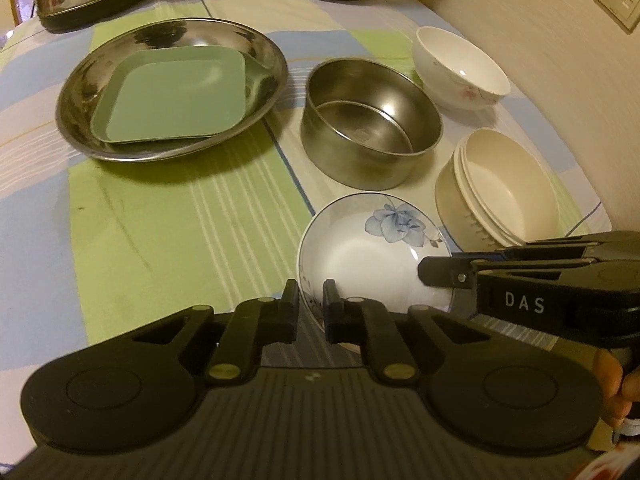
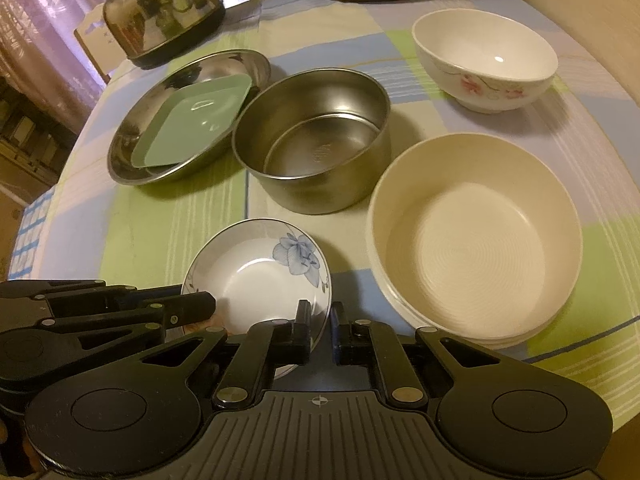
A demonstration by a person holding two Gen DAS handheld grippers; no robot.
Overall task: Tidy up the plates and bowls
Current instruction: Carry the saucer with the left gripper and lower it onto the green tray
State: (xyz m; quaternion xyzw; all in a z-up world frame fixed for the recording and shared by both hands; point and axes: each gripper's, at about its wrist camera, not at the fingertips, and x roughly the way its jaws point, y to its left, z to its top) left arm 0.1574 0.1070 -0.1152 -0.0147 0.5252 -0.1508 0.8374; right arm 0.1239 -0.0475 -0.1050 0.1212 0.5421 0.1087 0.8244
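- Blue-flower saucer [image 1: 372, 256]: small glazed ceramic dish at the near table edge, in front of the steel pot [image 1: 372, 124]; judged rigid, brittle, slick and light.
- Left gripper [image 1: 311, 304]: jaws narrowly apart, straddling the saucer's near-left rim; whether the pads press the rim cannot be told.
- Right gripper [image 2: 321, 322]: jaws likewise straddle the near-right rim, a small gap showing.
- Best hold, as judged: the thin upturned rim, pinched firmly since glaze slips.
- Green square plate [image 1: 172, 96]: lies inside the steel dish [image 1: 72, 92].
- Cream bowl stack [image 2: 472, 240] and pink-flower bowl [image 2: 484, 60]: stand to the right, apart.
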